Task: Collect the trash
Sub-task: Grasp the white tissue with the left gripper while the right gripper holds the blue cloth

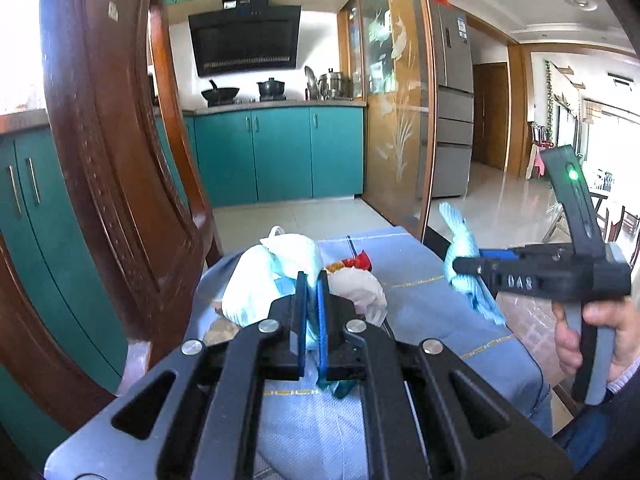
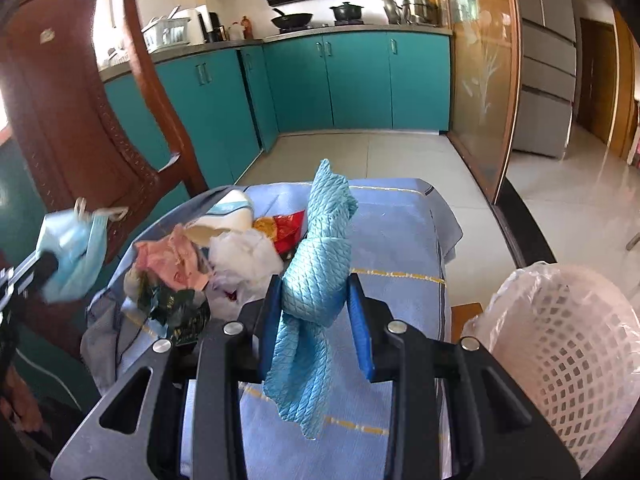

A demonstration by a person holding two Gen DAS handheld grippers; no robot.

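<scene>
Left gripper (image 1: 312,280): clenched on a pale blue face mask (image 1: 276,276), which bunches out ahead and to the left of the blue pads; in the right wrist view the same mask hangs from that gripper's tip at 9 o'clock, clear of the table.
Right gripper (image 2: 316,296): pinching a light blue quilted cloth (image 2: 320,248) at its middle, one end standing up toward 12 o'clock and the other drooping toward 6 o'clock.
Hand (image 1: 592,332): wrapped round the right gripper's handle, at 3 o'clock in the left wrist view.
Trash pile (image 2: 224,256): on the table at about 10 o'clock from the right gripper; a pink crumpled wrapper, a white plastic bag, a red and yellow packet and a dark green foil packet, lying against one another.
Table (image 2: 400,240): covered with a blue cloth with yellow stripes.
Waste basket (image 2: 576,352): white lattice, lined with a clear bag, at 4 o'clock, just beside the table's right edge.
Chair (image 2: 80,92): dark carved wood, at 10 o'clock, just beyond the table.
</scene>
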